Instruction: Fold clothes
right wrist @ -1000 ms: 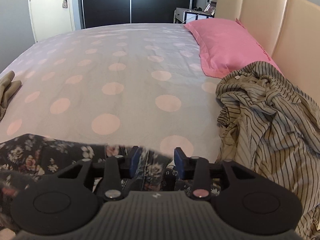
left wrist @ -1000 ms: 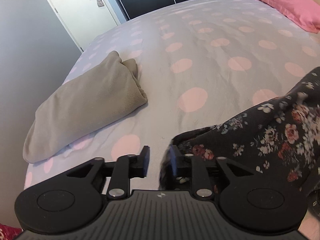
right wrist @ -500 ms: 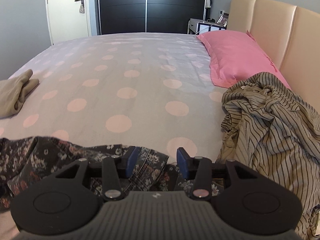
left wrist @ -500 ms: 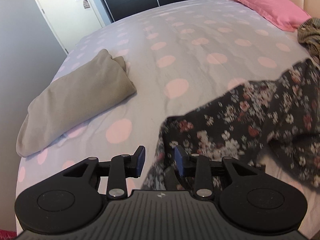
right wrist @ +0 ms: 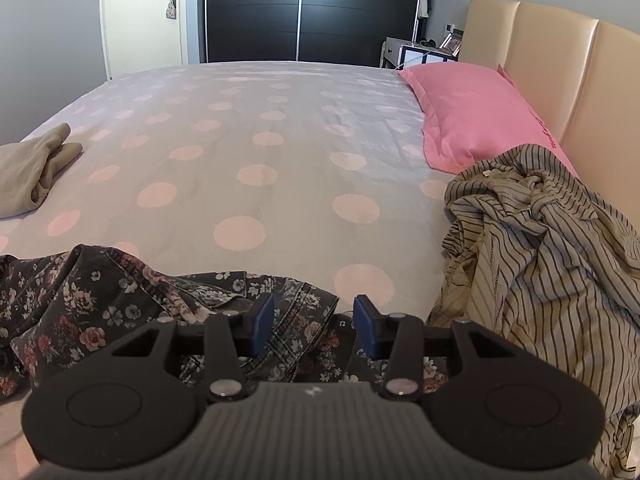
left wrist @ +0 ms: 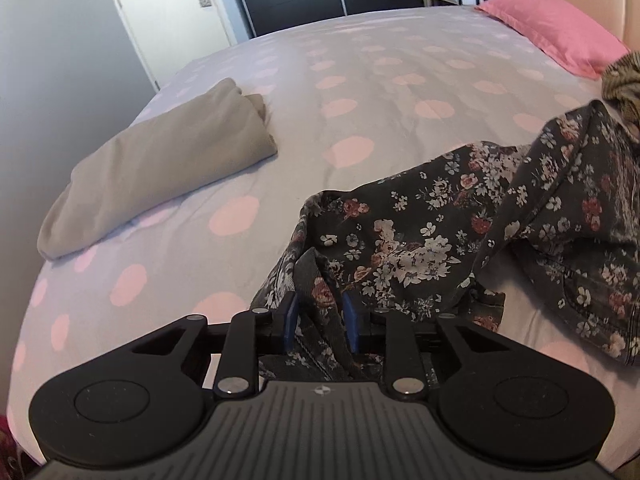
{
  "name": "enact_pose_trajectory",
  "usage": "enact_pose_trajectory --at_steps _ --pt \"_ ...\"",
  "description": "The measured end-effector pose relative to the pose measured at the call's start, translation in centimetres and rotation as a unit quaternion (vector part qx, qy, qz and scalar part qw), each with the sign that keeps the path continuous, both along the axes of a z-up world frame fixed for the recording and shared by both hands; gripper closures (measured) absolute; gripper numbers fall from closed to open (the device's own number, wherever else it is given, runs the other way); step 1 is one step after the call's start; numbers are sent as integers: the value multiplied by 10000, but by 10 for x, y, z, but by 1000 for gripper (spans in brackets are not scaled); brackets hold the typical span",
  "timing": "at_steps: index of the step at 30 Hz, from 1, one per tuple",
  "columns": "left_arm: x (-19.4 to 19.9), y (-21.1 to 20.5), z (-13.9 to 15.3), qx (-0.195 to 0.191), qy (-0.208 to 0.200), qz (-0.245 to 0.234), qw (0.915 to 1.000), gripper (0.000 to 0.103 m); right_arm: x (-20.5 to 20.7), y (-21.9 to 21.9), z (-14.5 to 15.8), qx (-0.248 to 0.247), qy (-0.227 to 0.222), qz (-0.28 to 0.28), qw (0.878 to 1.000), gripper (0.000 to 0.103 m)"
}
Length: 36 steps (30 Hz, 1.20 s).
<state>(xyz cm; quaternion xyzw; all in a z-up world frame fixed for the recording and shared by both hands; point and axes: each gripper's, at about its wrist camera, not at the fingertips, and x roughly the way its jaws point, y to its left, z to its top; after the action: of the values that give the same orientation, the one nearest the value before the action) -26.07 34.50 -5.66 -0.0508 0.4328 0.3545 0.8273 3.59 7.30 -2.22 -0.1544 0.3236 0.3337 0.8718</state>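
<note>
On the bed (right wrist: pixel 280 152), left gripper (left wrist: pixel 319 322) jaws are closing around floral garment (left wrist: pixel 420 248).

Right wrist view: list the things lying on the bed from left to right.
Beige folded garment → floral garment → pink pillow → striped shirt.

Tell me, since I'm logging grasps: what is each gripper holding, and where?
Left gripper is closing on the floral garment's edge fold. Right gripper is open, holding nothing.
</note>
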Motion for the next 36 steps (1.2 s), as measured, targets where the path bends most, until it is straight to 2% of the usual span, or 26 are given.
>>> enact_pose_trajectory --at_steps 2,5,10,14,18,23,26,29,31,36 --pt "-4 0 -1 -134 -161 13 9998 83 -2 0 0 13 -29 53 10000 56" --pt "-3 -10 0 -75 -305 -142 9994 83 -4 2 -1 -33 -155 48 9999 56" --pt "5 -14 -10 85 -22 51 9999 83 -5 4 -1 -51 -303 -31 9995 57" --pt "7 -8 -18 62 154 244 9996 83 -2 5 -4 -42 -220 -89 9997 56" --pt "12 0 -29 -27 346 511 9981 83 -7 9 -8 -91 -157 229 9996 55" --pt "14 11 -39 -63 573 860 9946 83 -20 16 -14 -279 -260 920 9950 44" --pt "9 19 -36 -127 523 1076 9927 84 -27 18 -18 -422 -375 1350 9892 38" --pt "4 27 -30 -83 465 1295 9904 96 -33 20 -25 -577 -388 1657 9837 37" --pt "-2 34 -21 97 354 1511 9878 101 -38 22 -30 -692 -373 1862 9794 38" --pt "-20 51 1 459 18 2087 9769 103 -47 26 -46 -948 -233 2150 9717 39"
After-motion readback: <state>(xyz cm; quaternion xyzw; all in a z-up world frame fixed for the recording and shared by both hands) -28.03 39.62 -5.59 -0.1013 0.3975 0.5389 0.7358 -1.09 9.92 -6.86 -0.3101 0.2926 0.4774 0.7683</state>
